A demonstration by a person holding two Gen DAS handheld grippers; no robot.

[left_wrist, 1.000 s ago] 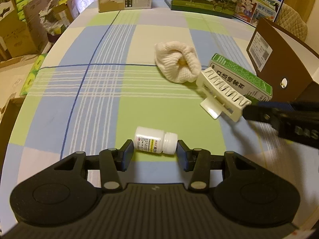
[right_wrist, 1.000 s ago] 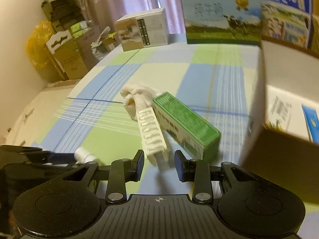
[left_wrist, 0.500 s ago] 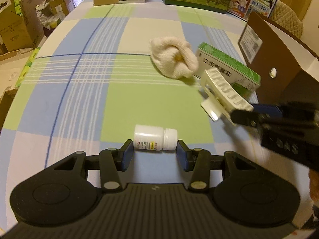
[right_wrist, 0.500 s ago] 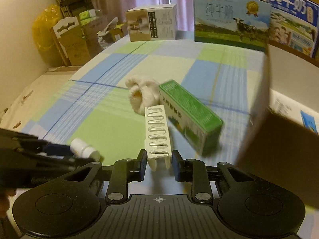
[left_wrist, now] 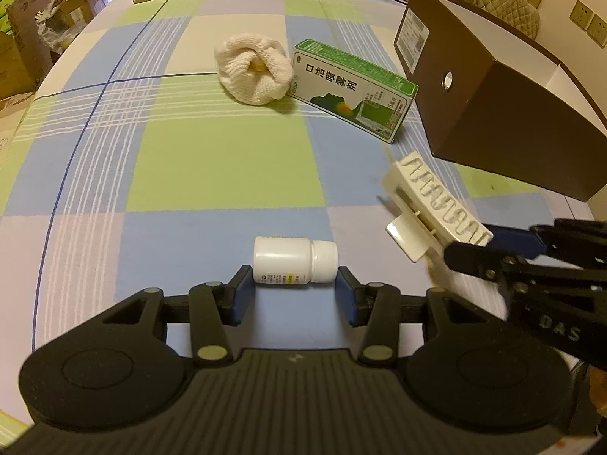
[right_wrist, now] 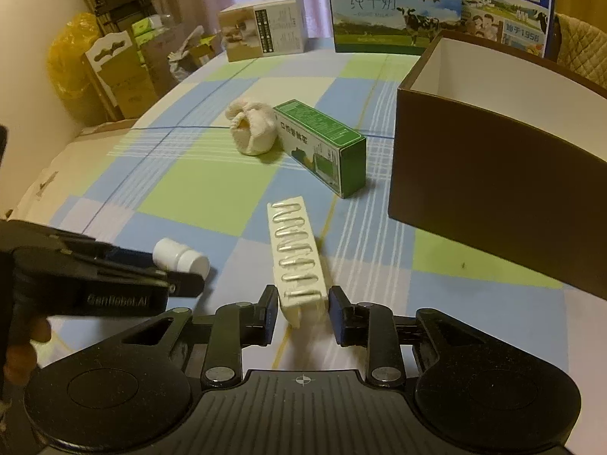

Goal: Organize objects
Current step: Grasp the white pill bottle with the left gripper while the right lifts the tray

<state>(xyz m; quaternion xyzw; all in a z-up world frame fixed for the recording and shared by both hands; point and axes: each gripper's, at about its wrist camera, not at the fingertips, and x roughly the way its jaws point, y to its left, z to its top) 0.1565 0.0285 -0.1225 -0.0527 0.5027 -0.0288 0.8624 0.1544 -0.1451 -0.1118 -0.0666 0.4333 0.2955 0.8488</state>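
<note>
change: the hair clip [right_wrist: 297, 250], earlier lying against the green box [right_wrist: 322, 144], was now lifted clear of it.
right gripper [right_wrist: 299, 309]: pads closed against the clip's near end, carrying it beside the brown box [right_wrist: 493, 167].
left gripper [left_wrist: 295, 295]: jaws apart, flanking the white bottle [left_wrist: 294, 259] lying on the tablecloth [left_wrist: 212, 159]; not gripping.
meaning: clip appeared bound for the box; bottle next.
views: only the right wrist view showed the box's open white interior; the left showed its closed side.

Brown box [right_wrist: 493, 167] cut off at right edge; hair clip [left_wrist: 436, 208] near end hidden behind right tongs [left_wrist: 474, 250]; bottle label [left_wrist: 282, 277] unreadable.
</note>
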